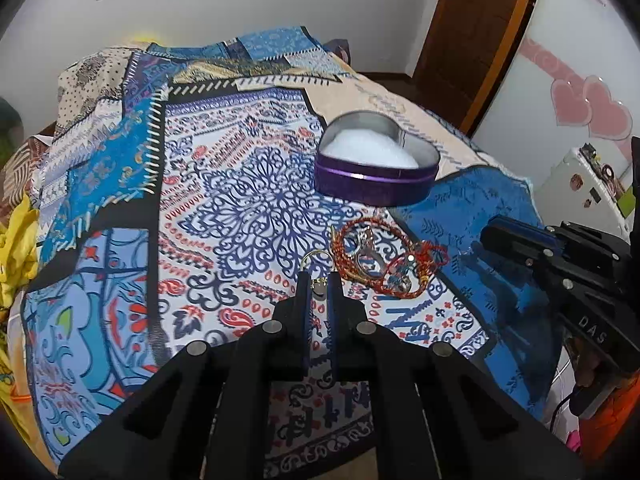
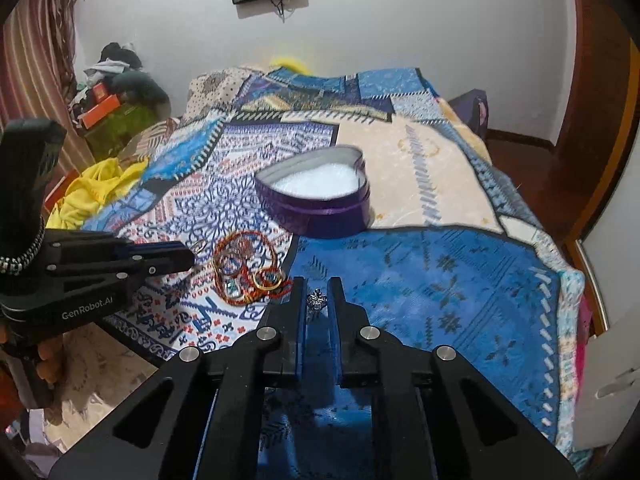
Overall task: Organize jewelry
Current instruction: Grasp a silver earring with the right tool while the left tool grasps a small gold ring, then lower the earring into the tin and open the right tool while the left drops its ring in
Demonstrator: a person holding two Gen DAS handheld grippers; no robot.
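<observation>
The left gripper's (image 1: 319, 280) fingers (image 1: 303, 292) stand close together, pinching a small gold ring earring (image 1: 317, 258) whose loop rises above the tips and whose clasp sits between the pads. The right gripper's (image 2: 317, 289) fingers (image 2: 297, 300) are also narrowly set, with a small silver flower-shaped piece (image 2: 317, 300) in the gap between the tips — whether the pads actually press on it cannot be told.

The rest of the jewelry lies in a tangled heap (image 1: 384, 258) on the patterned bedspread (image 1: 224, 200): red-and-gold beaded bangles, rings and blue-stoned pieces, just beside the left fingertips and near the right ones. Behind the heap, close by, stands an open heart-shaped purple tin (image 1: 374, 164) with white padding inside — nothing else is visible in it.

The bedspread covers a bed set against a white wall. A yellow cloth (image 2: 94, 190) lies bunched at the bed's left edge, and a wooden door (image 1: 476, 32) stands at the right.
</observation>
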